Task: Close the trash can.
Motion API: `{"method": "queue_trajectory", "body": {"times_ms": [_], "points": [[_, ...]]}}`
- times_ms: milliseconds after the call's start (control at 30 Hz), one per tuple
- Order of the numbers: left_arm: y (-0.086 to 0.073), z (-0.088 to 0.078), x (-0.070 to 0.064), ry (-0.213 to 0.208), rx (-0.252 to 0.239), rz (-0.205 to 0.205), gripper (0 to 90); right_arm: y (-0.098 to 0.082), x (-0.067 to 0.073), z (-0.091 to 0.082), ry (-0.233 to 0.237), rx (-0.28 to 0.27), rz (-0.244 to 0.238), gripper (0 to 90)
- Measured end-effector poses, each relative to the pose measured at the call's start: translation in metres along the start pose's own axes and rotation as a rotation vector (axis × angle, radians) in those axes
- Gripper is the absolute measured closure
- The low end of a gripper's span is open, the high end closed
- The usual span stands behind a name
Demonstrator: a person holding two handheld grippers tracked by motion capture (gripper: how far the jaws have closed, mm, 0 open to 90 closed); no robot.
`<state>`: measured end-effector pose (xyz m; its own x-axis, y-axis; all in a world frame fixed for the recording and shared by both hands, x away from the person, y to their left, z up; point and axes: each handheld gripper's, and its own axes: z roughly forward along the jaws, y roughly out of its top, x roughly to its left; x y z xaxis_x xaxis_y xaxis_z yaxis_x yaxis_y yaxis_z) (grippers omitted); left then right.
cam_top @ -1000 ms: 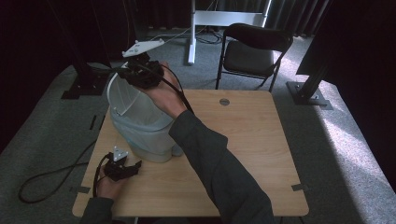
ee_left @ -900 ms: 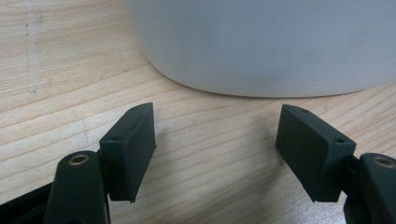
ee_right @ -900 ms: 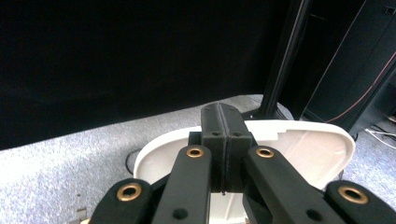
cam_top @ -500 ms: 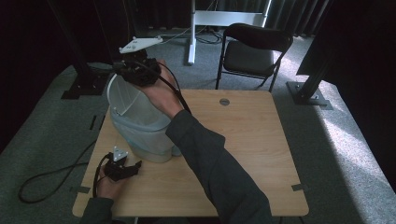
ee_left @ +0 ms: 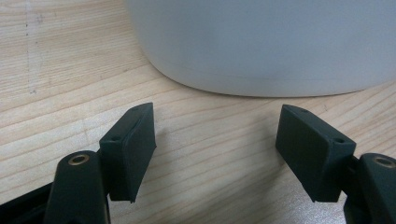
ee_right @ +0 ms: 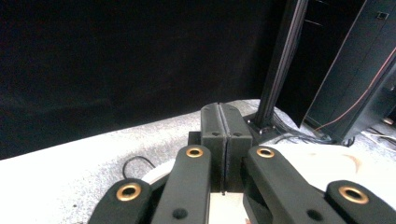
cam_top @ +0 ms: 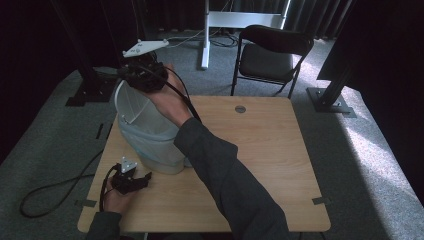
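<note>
Bin (cam_top: 150, 135) stands on the bench (cam_top: 280, 160), one only, just ahead of the left gripper (cam_top: 142, 178), whose fingers (ee_left: 133, 149) gape wide with nothing between them. Right gripper (cam_top: 131, 75) has drifted a touch farther out beyond the bin's far rim, fingers (ee_right: 212, 135) pressed shut on nothing. Looks like that hand is clearing away. Two grippers, one chair (cam_top: 275, 50).
</note>
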<state>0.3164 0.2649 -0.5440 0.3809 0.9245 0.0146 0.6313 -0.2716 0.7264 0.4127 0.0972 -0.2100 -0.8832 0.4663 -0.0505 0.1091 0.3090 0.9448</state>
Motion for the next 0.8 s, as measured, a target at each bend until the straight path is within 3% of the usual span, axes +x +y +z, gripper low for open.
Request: {"method": "queue_trajectory", "body": {"times_ms": [367, 800], "points": [[-0.0001, -0.0001, -0.0001, -0.001, 0.000, -0.001, 28.7, -0.0024, -0.0005, 0.0044, -0.008, 0.029, -0.007, 89.5], [-0.0001, -0.0001, -0.0001, -0.001, 0.000, -0.001, 28.7, -0.0026, -0.0015, -0.0025, -0.005, 0.054, -0.025, 89.7]]}}
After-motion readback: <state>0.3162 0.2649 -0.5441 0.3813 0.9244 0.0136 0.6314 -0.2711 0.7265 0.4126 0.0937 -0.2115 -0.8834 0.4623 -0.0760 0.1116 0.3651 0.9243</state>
